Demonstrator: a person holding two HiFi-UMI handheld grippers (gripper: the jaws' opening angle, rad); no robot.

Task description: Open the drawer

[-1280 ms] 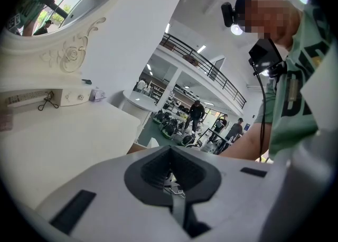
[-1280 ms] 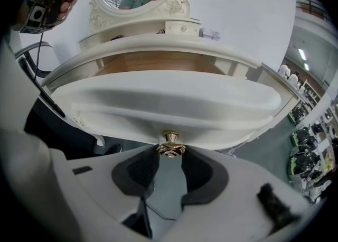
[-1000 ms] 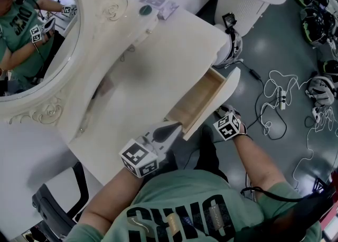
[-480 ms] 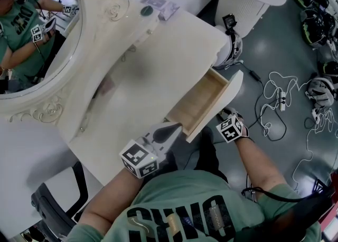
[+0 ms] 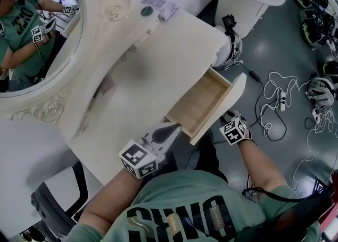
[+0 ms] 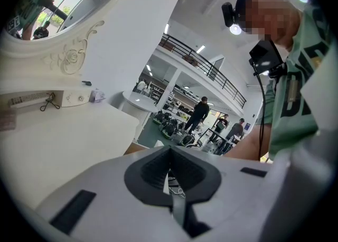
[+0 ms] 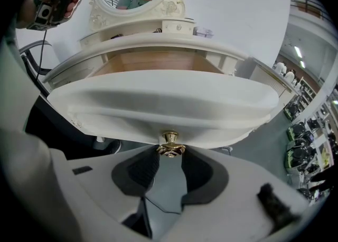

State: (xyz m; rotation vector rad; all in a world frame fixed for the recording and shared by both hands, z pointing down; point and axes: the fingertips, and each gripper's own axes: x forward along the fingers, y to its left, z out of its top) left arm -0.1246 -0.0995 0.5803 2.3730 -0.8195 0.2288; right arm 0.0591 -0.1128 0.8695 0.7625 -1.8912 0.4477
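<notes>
- The drawer (image 5: 203, 103) stands pulled out of the table (image 5: 158, 61), at four o'clock from its middle (bare wood inside).
- The right tongs (image 7: 170, 155) clamp its gold knob (image 7: 170, 143).
- The left tongs (image 6: 170, 154) are closed and empty.

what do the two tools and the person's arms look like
The left tool and right tool have pale grey shells with dark ribbed pads. Each carries a marker cube of black-and-white squares. The person wears a green short-sleeved T-shirt with dark lettering; a black cable runs beside the right arm.
</notes>
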